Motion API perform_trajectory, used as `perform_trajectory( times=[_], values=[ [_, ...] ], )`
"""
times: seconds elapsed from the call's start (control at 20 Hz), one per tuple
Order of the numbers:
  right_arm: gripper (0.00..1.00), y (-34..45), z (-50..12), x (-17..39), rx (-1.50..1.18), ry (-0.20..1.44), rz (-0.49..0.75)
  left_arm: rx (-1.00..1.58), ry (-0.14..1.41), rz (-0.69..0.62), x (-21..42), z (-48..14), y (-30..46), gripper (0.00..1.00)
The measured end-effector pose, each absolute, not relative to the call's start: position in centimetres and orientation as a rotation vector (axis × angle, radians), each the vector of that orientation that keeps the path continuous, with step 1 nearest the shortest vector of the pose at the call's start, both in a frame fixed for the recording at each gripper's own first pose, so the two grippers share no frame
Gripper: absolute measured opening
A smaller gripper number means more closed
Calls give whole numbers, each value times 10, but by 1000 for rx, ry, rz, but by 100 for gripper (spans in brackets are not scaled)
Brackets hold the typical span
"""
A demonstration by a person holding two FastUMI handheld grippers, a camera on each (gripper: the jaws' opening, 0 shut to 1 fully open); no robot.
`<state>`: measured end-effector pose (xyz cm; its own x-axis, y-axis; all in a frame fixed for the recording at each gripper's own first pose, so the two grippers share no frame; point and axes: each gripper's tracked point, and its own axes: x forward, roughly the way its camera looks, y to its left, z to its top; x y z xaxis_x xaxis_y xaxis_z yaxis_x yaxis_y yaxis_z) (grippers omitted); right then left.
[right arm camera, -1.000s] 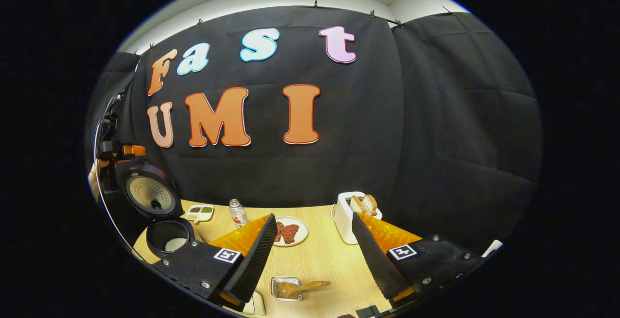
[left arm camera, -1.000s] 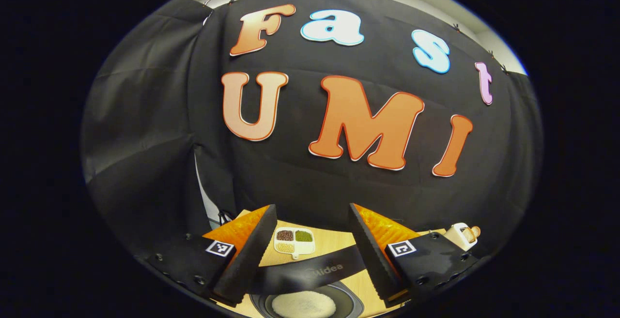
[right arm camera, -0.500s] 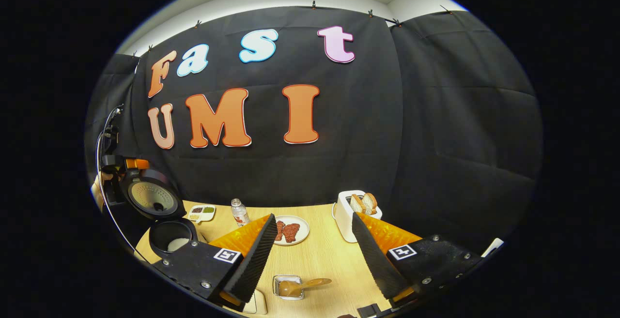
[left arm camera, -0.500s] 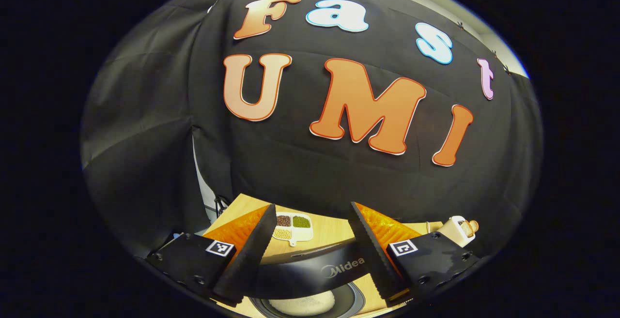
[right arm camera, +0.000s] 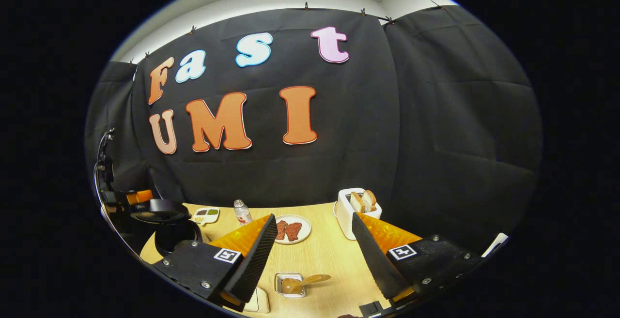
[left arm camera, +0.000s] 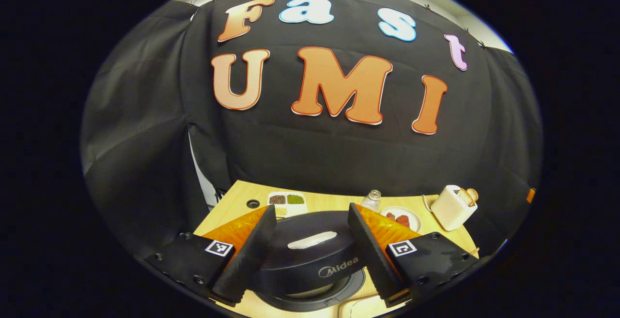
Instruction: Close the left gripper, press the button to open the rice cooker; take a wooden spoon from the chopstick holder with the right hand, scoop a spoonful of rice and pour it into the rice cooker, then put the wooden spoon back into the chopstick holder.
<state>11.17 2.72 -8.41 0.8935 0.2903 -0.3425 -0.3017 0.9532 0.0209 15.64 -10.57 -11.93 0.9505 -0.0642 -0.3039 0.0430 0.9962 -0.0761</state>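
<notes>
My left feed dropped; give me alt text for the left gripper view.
The open left gripper straddles the black rice cooker lid, which is tilted partway down over the pot. Beyond on the wooden table: a grain tray, bottle, plate, toaster.

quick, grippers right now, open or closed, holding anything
Left gripper: open, holding nothing, its fingers either side of the rice cooker lid.
Right gripper: open, holding nothing, above the table.

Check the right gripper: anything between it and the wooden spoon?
Nothing visible. The wooden spoon lies in a small metal tray on the bare table, just ahead of the open right gripper. Plate of meat and toaster sit farther back.
</notes>
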Motion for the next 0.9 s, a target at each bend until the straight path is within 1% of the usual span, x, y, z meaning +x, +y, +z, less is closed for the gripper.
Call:
perform_trajectory(
  times=[0.2,0.35,0.45,0.5,0.55,0.6,0.65,0.7,0.75,0.9],
  values=[
    [95,19,-95,101,-40,380,318,-135,356,-35,132,-174,-118,99],
    [95,15,-104,93,-32,412,317,-28,338,-19,123,-203,-124,99],
    [95,11,-108,90,-45,425,313,-11,372,-14,114,-231,-128,99],
    [95,11,-109,88,-46,427,313,18,394,-17,110,-245,-130,97],
    [95,12,-109,87,-45,430,313,50,384,-18,107,-249,-131,98],
    [95,10,-111,85,-44,434,312,73,320,-23,114,-244,-127,98],
    [95,11,-113,85,-45,438,311,43,346,-17,107,-249,-128,99],
    [95,10,-115,84,-42,443,308,19,337,-16,108,-248,-129,99],
    [95,12,-117,82,-39,448,311,24,358,-16,104,-257,-130,99],
    [95,17,-124,75,-40,465,325,39,363,-26,106,-257,-129,100]
  ],
)
